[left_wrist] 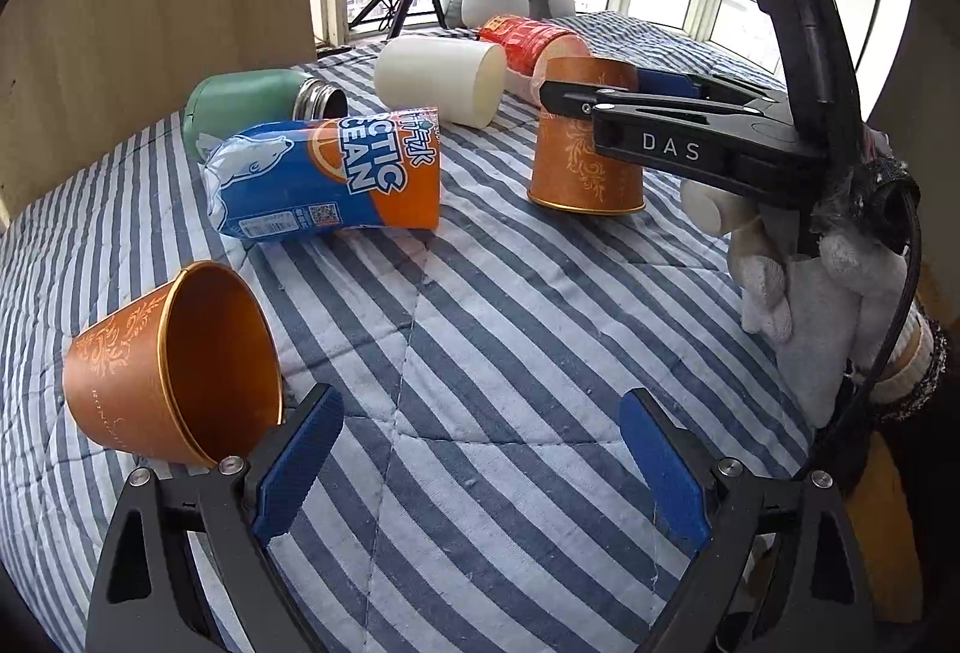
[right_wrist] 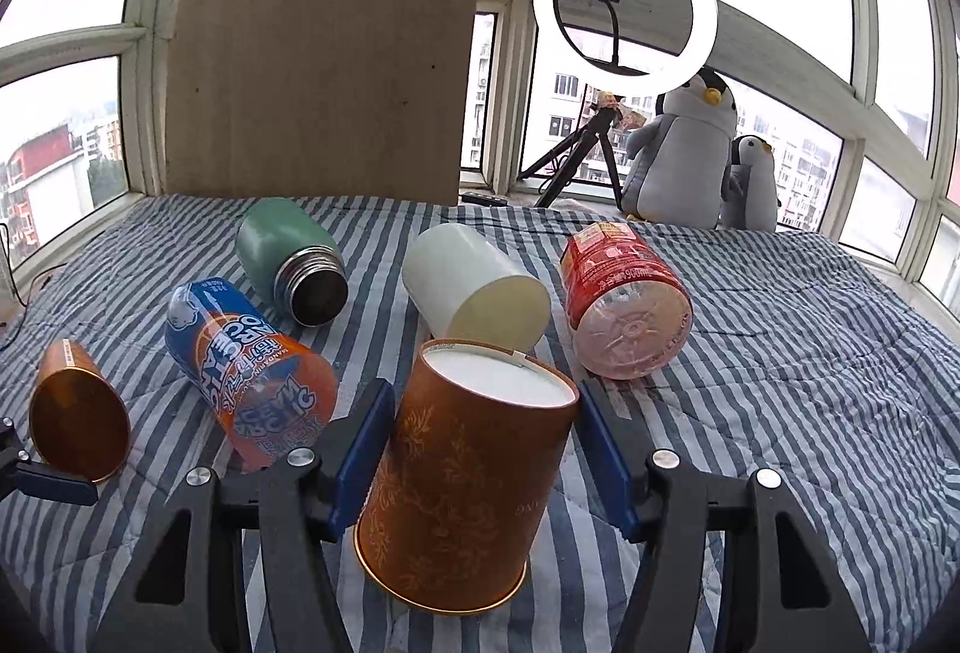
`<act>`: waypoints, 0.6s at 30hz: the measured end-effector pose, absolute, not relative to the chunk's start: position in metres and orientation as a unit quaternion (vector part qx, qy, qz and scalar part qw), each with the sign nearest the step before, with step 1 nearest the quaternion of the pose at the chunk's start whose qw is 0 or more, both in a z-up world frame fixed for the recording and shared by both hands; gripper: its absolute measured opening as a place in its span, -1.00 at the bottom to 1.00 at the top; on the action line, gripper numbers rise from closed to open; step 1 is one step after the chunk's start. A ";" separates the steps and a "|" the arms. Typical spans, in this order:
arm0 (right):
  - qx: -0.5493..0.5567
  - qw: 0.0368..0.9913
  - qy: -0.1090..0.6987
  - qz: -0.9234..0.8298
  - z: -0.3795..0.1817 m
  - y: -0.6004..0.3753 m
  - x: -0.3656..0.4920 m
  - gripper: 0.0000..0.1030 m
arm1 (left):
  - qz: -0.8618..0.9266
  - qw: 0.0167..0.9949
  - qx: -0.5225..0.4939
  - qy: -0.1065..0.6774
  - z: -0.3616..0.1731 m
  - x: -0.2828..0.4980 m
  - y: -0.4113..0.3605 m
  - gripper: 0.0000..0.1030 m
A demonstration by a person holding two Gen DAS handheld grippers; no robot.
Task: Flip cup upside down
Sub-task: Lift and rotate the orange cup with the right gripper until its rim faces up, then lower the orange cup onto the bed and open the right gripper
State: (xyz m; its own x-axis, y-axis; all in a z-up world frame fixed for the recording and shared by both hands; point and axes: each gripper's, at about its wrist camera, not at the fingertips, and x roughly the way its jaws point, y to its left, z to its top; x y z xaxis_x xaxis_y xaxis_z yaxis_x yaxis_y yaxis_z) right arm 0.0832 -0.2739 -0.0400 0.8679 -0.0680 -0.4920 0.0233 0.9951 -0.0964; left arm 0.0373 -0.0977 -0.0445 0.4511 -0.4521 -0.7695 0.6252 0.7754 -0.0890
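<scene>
We see the orange cup (right_wrist: pixel 462 479) standing mouth-down on the striped quilt (right_wrist: pixel 810 383), white base up, long axis near vertical with a slight tilt. It sits in the quilt's middle, between the blue pads of the right gripper (right_wrist: pixel 480 449); whether the pads press its wall we cannot tell. Our left gripper (left_wrist: pixel 480 467) has its jaws spread, holding nothing. A second orange cup (left_wrist: pixel 174 362) lies on its side near the quilt's left edge, beside the left gripper.

Orange cup (right_wrist: pixel 462 479) with pale leafy scrollwork and gold rim, on blue-and-white striped quilt (right_wrist: pixel 780 383). Blue-and-orange bottle (right_wrist: pixel 252 371), green flask (right_wrist: pixel 288 263), cream cylinder (right_wrist: pixel 474 287), red bottle (right_wrist: pixel 624 299).
</scene>
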 end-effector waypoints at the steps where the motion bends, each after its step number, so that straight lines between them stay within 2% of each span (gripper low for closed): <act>1: -0.043 0.966 0.255 -0.023 -0.041 -0.275 0.081 0.12 | -0.318 0.847 0.103 0.413 -0.044 0.037 -0.099 0.85; 10: -0.029 0.969 0.247 0.003 -0.044 -0.281 0.060 0.17 | -0.315 0.865 0.083 0.382 -0.034 0.029 -0.112 0.85; 12: -0.021 0.970 0.242 0.013 -0.043 -0.284 0.055 0.33 | -0.310 0.870 0.083 0.373 -0.033 0.027 -0.115 0.85; 18: -0.003 0.975 0.219 0.039 -0.041 -0.293 0.034 0.59 | -0.291 0.889 0.077 0.346 -0.029 0.026 -0.126 0.85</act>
State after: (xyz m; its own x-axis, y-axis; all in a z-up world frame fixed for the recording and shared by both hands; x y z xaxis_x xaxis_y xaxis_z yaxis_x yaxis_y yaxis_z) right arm 0.0342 -0.2927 -0.0409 0.9008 0.0745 -0.4277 -0.0772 0.9970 0.0110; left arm 0.0258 -0.1255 -0.0292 0.5910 -0.4646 -0.6594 0.5705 0.8187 -0.0655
